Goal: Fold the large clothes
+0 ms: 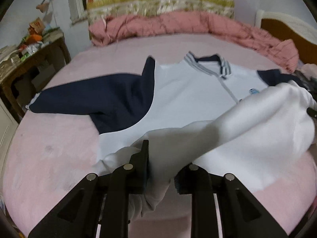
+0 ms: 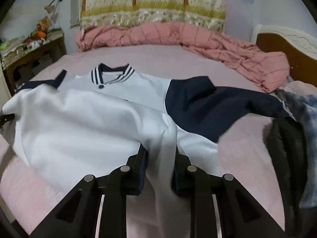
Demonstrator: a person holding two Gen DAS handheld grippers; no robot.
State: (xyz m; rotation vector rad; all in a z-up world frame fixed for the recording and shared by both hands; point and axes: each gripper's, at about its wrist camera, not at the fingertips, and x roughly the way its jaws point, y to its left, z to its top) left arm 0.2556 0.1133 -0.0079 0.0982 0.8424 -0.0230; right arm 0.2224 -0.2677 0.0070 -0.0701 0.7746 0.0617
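The bed (image 1: 59,168), covered with a pink sheet, carries everything here, and it gives a wide flat surface, which I think is why the garment is spread on it. At the far edge a pink quilt (image 2: 178,37) is pushed against the wall, probably to keep the middle free.

The jacket (image 1: 188,91), white with dark blue sleeves and a striped collar (image 2: 113,73), lies front up in the middle of the bed, collar away from the cameras. Its lower hem is lifted off the sheet and hangs in a loose white band between the two tools, so the bottom part seems to be on its way toward the collar for a fold across the body.

The left gripper (image 1: 161,158) has its jaws nearly together with a bunch of white cloth pinched between them. The right gripper (image 2: 160,156) is in the same condition, closed on the cloth of the hem. Holding the two corners apart keeps the edge straight, in my judgement.

The left wrist view shows the long blue sleeve (image 1: 89,101) stretched flat to the left and a cluttered wooden table (image 1: 35,59) beside the bed. The right wrist view does not show that sleeve fully; instead it shows the other sleeve (image 2: 218,107), creased near the shoulder, and a dark and blue-grey pile of other clothes (image 2: 293,138) at the bed's right side. It also shows a dark button (image 2: 101,87) under the collar.
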